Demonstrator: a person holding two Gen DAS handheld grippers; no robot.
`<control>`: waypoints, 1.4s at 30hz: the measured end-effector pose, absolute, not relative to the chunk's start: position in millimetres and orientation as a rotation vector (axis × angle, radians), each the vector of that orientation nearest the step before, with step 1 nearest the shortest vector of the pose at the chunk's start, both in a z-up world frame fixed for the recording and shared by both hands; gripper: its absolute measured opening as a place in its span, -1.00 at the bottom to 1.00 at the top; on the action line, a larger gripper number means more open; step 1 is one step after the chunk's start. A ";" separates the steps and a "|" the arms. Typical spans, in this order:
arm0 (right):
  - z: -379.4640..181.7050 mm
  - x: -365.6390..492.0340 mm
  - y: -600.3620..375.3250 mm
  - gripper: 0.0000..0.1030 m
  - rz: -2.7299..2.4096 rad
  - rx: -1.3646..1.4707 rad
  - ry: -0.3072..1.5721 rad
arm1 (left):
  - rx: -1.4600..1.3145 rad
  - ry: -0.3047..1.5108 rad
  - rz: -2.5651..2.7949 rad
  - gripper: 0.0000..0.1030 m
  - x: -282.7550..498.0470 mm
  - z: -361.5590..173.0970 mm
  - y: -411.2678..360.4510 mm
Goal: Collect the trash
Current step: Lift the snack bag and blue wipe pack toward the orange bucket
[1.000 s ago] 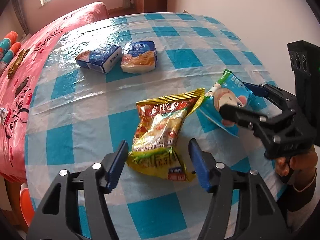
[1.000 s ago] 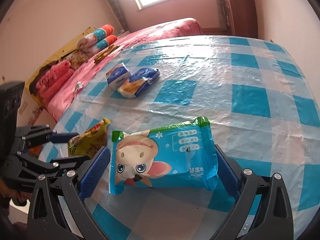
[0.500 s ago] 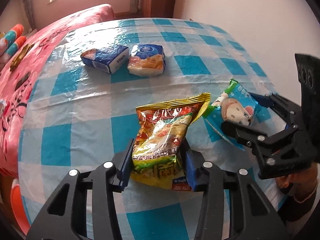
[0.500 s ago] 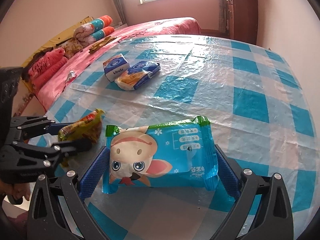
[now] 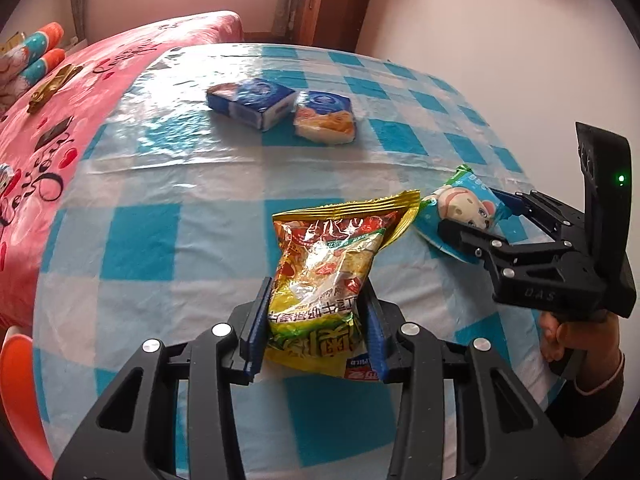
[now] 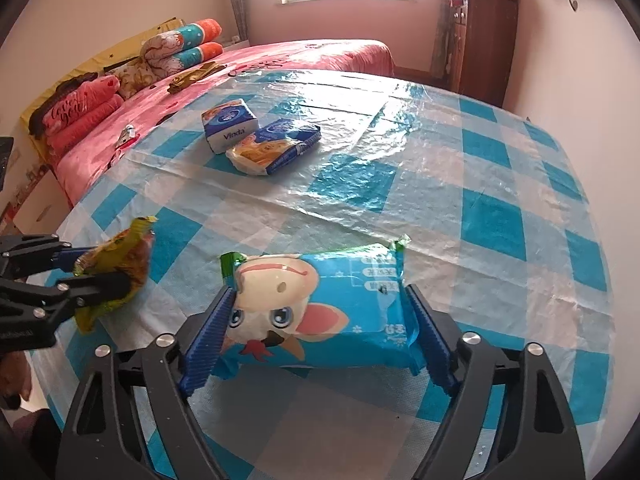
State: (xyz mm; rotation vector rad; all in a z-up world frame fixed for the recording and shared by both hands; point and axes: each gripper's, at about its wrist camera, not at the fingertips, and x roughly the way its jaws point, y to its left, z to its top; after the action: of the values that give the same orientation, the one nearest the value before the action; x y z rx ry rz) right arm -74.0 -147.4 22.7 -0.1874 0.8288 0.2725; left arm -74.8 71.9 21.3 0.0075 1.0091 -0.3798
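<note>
My left gripper (image 5: 316, 328) is shut on a yellow-green snack bag (image 5: 328, 276) and holds it lifted off the blue checked table (image 5: 160, 208). The bag also shows in the right wrist view (image 6: 116, 272), pinched by the left gripper (image 6: 86, 276). My right gripper (image 6: 320, 336) is shut on a blue wet-wipes pack (image 6: 316, 308) with a cartoon face, raised above the table. In the left wrist view the right gripper (image 5: 476, 220) holds that pack (image 5: 460, 208) at the right.
Two tissue packs (image 5: 256, 100) (image 5: 326, 118) lie side by side at the far middle of the table; they also show in the right wrist view (image 6: 230, 124) (image 6: 276, 146). A pink bed (image 6: 280, 56) stands beyond the table. A wooden cabinet (image 6: 480, 32) is at the back right.
My left gripper closed on the snack bag and lifted it. My right gripper closed tighter on the wipes pack and raised it off the table.
</note>
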 end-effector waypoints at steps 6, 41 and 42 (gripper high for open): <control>22.4 -75.4 -143.5 0.53 0.256 -0.204 0.820 | -0.026 0.992 -0.365 -0.17 -83.4 23.8 98.0; 49.2 -112.0 -91.5 0.45 0.291 -0.105 0.798 | -0.159 0.901 -0.303 -0.17 -133.7 34.2 203.4; 50.1 -113.1 -85.2 0.45 0.304 -0.110 0.797 | -0.168 0.894 -0.294 -0.17 -136.1 35.3 210.6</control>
State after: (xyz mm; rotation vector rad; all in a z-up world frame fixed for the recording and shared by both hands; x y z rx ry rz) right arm -113.1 -85.2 50.1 -0.1102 0.7975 0.3039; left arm -136.1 210.6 35.3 -0.1681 0.8938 -0.2936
